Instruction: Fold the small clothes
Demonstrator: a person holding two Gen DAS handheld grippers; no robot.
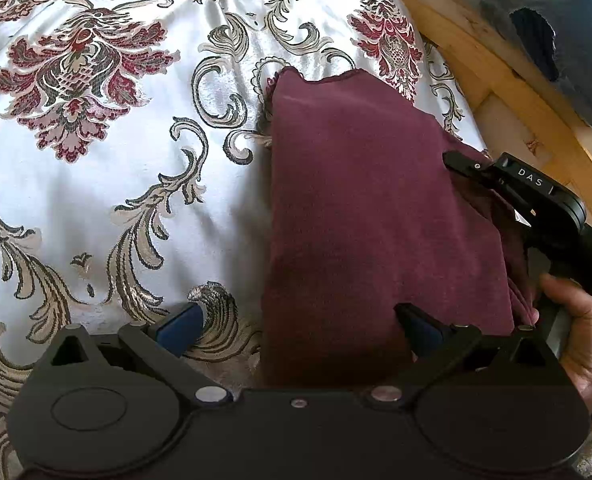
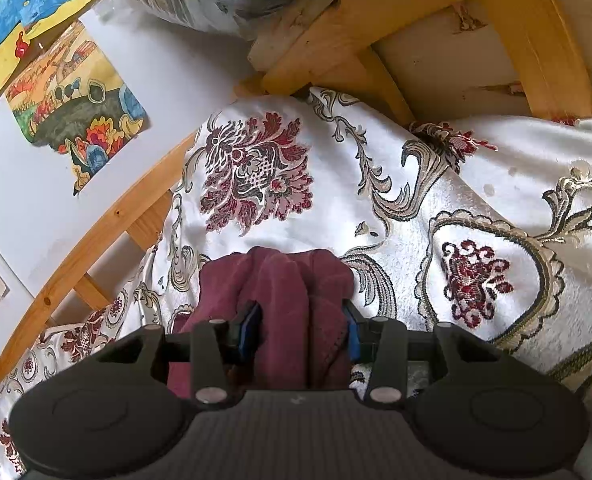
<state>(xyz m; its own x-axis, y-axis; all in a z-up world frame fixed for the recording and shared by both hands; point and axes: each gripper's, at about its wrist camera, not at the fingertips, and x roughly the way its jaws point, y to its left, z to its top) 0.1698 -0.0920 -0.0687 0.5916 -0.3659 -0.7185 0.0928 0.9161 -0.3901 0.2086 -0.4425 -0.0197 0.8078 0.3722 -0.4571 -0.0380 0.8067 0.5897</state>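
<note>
A maroon cloth (image 1: 368, 208) lies folded on the white floral bedspread (image 1: 116, 184). My left gripper (image 1: 300, 326) is open, low over the cloth's near left edge; one blue pad (image 1: 180, 326) is off the cloth, the other rests on it. My right gripper (image 2: 302, 330) is shut on a bunched thick fold of the maroon cloth (image 2: 280, 280), with its blue pads (image 2: 250, 330) on either side. The right gripper also shows in the left wrist view (image 1: 460, 162), at the cloth's right edge, held by a hand (image 1: 576, 332).
A wooden bed frame (image 1: 508, 92) runs along the right side, with a dark blue bag (image 1: 556, 40) beyond it. In the right wrist view a wooden rail (image 2: 96, 240) and a white wall with colourful drawings (image 2: 76, 108) lie to the left.
</note>
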